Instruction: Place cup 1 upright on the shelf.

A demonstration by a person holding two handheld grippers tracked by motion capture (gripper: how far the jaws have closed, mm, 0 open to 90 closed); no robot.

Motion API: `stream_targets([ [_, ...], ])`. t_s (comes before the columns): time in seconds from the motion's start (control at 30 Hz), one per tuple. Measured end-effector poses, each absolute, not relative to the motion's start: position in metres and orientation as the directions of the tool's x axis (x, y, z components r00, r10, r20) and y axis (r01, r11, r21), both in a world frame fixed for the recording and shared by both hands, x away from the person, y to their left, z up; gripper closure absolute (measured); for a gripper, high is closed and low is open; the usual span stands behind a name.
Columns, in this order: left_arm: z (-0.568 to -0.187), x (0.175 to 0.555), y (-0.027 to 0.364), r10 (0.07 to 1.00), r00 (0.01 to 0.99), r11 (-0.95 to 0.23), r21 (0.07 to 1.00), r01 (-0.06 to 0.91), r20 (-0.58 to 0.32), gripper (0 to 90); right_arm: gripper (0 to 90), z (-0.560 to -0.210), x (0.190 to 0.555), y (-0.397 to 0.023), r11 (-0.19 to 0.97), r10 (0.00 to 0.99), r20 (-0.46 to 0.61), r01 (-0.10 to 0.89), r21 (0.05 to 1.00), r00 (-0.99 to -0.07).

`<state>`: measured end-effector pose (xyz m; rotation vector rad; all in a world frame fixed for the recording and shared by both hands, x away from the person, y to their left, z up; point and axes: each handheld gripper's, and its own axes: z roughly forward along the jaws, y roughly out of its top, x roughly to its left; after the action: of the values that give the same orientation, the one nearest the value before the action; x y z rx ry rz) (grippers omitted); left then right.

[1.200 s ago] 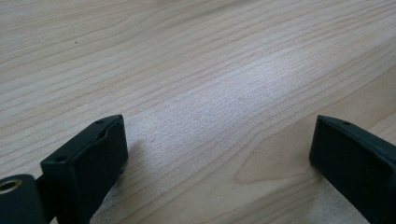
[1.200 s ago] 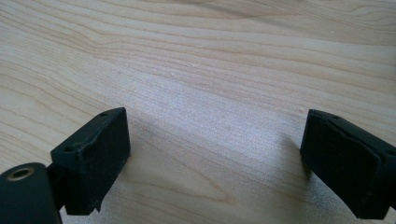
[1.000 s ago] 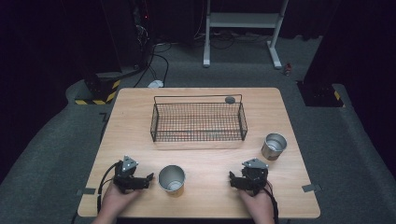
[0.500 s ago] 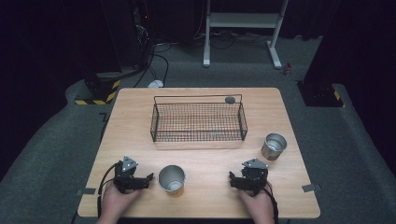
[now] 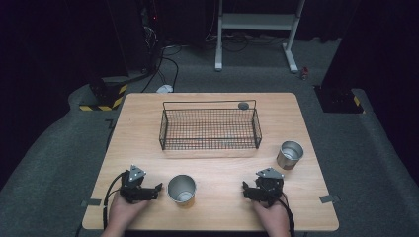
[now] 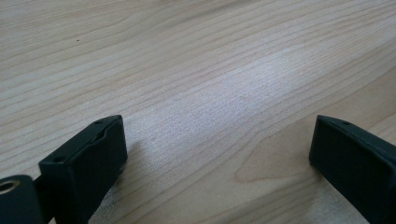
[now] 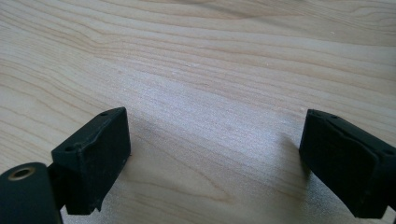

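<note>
On the left of the high view, the left tool lies on the pale rectangular wooden desk near its front edge, held by the person's left hand. Its two black jaws stand wide apart with only bare wood grain between them, as the left gripper view shows; it holds nothing. Just beside it to the right stands an upright, open-topped round steel cup, apart from the jaws.

Behind, at the desk's middle, sits a black rectangular wire-mesh basket, with a small dark round object at its far right corner; what that object is cannot be made out. Open wood runs between basket and front edge, and along both sides.

Further right, the right tool rests near the front edge in the right hand, jaws likewise spread wide over bare wood, gripping nothing. Beyond it, near the right edge, a second round steel cup stands tilted.

The desk sits on grey carpet; a white metal frame stands in the dark room behind, and yellow-black striped tape lies at left. No writing is legible.
</note>
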<state>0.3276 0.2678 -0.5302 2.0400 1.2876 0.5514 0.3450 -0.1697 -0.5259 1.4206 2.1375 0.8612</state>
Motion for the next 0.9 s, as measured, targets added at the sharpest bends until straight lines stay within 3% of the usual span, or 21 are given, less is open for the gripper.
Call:
stream_targets([
  [0.47,-0.523,0.325,0.270,0.896,0.444,-0.281,0.731,0.621,-0.032,4.5,9.8,-0.526,0.345,-0.169,0.280,0.923,-0.009,0.657,0.700,-0.384],
  [0.9,-0.502,0.313,0.264,0.863,0.504,-0.278,0.800,0.532,-0.035,5.1,10.5,-0.526,0.344,-0.169,0.285,0.922,-0.014,0.654,0.701,-0.387],
])
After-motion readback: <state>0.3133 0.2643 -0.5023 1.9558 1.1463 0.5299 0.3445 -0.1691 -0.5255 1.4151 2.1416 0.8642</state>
